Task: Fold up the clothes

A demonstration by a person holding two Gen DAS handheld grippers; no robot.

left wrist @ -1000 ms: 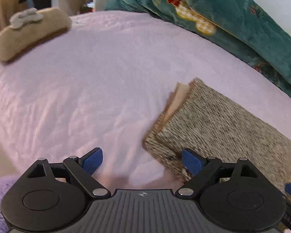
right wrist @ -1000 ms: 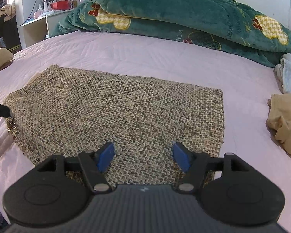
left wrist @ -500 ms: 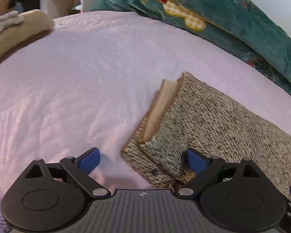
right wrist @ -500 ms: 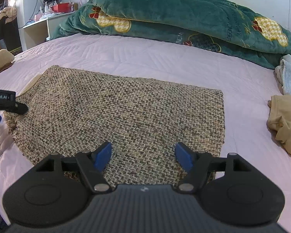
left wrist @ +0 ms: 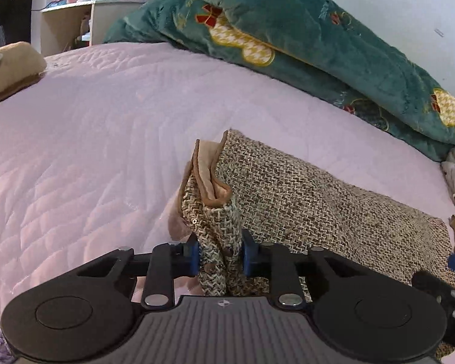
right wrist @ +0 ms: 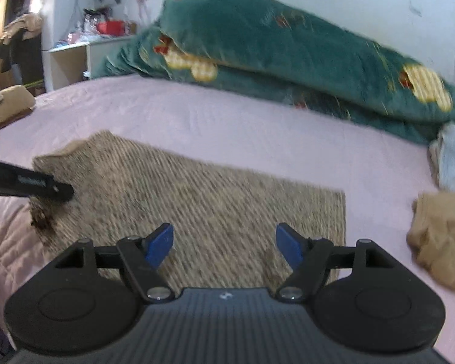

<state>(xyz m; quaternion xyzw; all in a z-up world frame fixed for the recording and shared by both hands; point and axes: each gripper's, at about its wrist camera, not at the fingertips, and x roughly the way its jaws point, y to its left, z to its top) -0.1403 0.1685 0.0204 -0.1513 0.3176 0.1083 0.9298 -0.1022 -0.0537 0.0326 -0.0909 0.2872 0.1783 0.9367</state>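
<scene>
The tweed garment (left wrist: 318,200) lies flat on the pink bedspread (left wrist: 106,139), its far corner folded back to show tan lining. The left gripper (left wrist: 220,256) is closing, its blue pads already pinching the garment's bunched near corner. The right gripper (right wrist: 224,244) hovers over the garment's near edge, jaws spread with only flat cloth beneath them. Bare bedspread stretches wide to the left; the green quilt (left wrist: 303,39) borders the far side, and a tan cloth (right wrist: 439,242) crowds the right.
</scene>
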